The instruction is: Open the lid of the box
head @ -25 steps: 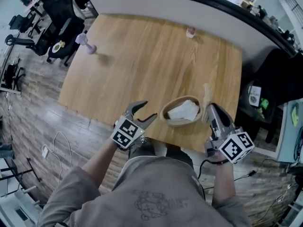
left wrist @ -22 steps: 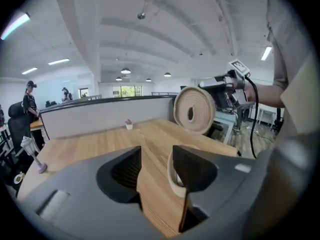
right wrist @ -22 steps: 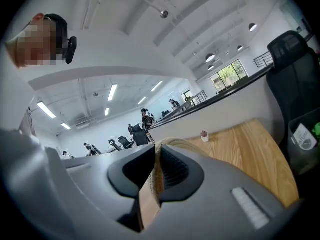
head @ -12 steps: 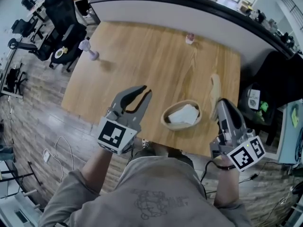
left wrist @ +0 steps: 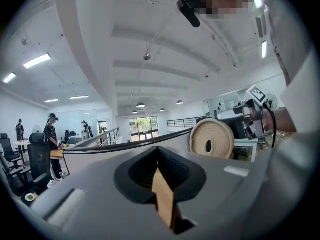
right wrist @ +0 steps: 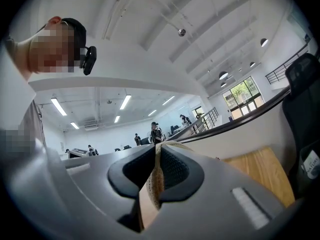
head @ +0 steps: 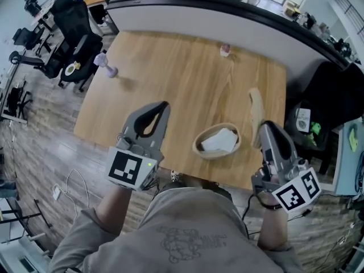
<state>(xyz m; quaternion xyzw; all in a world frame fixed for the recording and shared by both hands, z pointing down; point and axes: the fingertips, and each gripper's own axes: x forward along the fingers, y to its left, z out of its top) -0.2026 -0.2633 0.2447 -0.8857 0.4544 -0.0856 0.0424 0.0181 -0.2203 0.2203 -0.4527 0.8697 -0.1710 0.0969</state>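
The round woven box stands uncovered near the table's front edge, with something white inside it. Its flat woven lid stands on edge to the right of the box, clear of the rim, and my right gripper is shut on it. In the right gripper view the lid's edge sits clamped between the pads. In the left gripper view the lid shows as a pale disc. My left gripper hovers left of the box, shut and empty, its jaws meeting tip to tip.
A purple dumbbell-shaped thing lies at the table's far left, and a small pink object sits at its far edge. Office chairs stand beyond the left side, and a dark chair stands to the right.
My left gripper has drawn back from the box's left side, risen and shut its jaws on nothing. The right gripper has carried the lid a little farther from the box.
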